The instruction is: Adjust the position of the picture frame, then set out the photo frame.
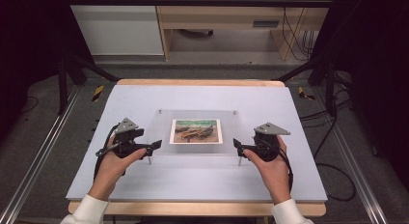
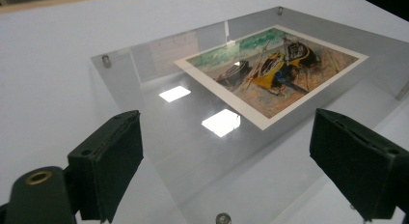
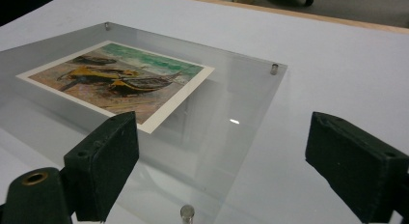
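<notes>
Left gripper wide open, right gripper wide open, both empty, flanking clear frame

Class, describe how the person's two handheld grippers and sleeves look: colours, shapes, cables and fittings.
Both the left gripper and right gripper are black, each topped by a grey three-cornered plate, with a black cable trailing back. Their jaws are blocky black pads; a brass-coloured ring sits beside each near jaw. The sleeves are white.

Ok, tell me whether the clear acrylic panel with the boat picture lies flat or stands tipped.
Flat: the clear acrylic panel sits level on short metal standoffs above the table, boat picture facing up.
</notes>
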`<state>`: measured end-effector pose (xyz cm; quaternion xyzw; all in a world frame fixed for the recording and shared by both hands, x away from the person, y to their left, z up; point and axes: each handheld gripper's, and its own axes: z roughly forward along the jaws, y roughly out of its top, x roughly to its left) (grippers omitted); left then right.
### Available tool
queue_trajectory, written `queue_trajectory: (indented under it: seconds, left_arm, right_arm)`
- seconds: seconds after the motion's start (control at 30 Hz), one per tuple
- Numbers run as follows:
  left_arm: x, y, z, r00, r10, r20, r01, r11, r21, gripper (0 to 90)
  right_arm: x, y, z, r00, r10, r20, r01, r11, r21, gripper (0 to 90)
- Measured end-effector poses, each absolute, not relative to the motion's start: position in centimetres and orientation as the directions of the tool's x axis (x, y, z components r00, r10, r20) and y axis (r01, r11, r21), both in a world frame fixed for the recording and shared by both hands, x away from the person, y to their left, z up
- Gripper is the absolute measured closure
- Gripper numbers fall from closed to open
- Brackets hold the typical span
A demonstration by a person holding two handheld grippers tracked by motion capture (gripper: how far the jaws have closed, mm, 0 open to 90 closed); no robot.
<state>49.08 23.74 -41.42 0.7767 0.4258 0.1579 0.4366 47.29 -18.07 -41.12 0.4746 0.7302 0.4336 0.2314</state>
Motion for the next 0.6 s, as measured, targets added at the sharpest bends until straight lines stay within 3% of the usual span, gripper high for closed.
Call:
queue_trajectory:
  seconds: [0.47,0.6]
  left_arm:
    - [48.5,23.1,-43.4,0.567,0.813,-0.128,0.560,-0.267,0.785,9.5]
    - [48.6,23.0,-43.8,0.556,0.814,-0.165,0.576,-0.235,0.783,10.5]
  right_arm:
    - [48.3,-18.2,-42.9,-0.465,0.871,0.160,0.566,0.153,0.810,19.7]
    - [48.4,-18.3,-43.2,-0.464,0.869,0.173,0.579,0.149,0.802,21.7]
